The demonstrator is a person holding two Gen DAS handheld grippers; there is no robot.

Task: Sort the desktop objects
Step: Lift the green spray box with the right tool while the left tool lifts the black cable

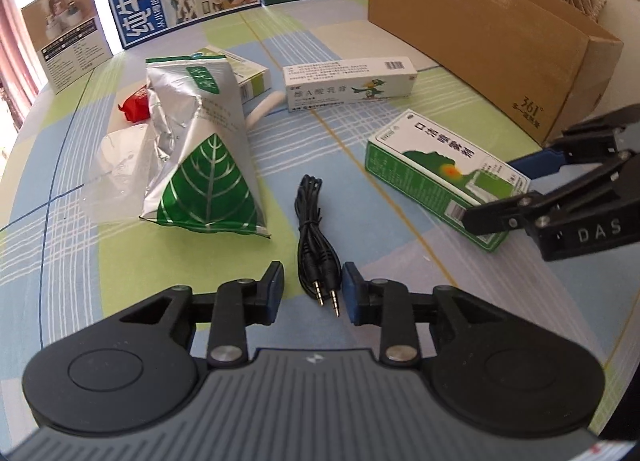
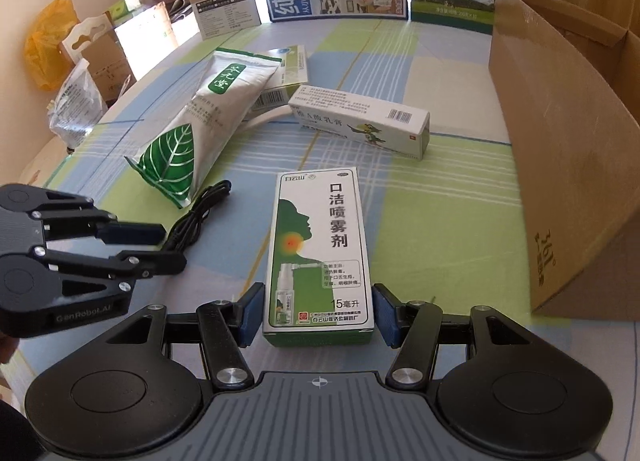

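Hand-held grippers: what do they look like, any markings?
Both match. The left hand-held gripper and right hand-held gripper have black linkage arms with silver pivot pins, blue finger pads, two round black discs and a ribbed grey body. Side lettering reads "GenRobot.AI" on the left, "DAS" on the right.

A black audio cable (image 1: 316, 237), bundled with two gold-tipped plugs at the near end, is laid flat on the counter. To its right a green-and-white spray box (image 2: 320, 253) lies flat. Left, a silver leaf-printed pouch (image 1: 204, 157) is slumped; farther, a white ointment box (image 1: 348, 83) lies lengthwise.
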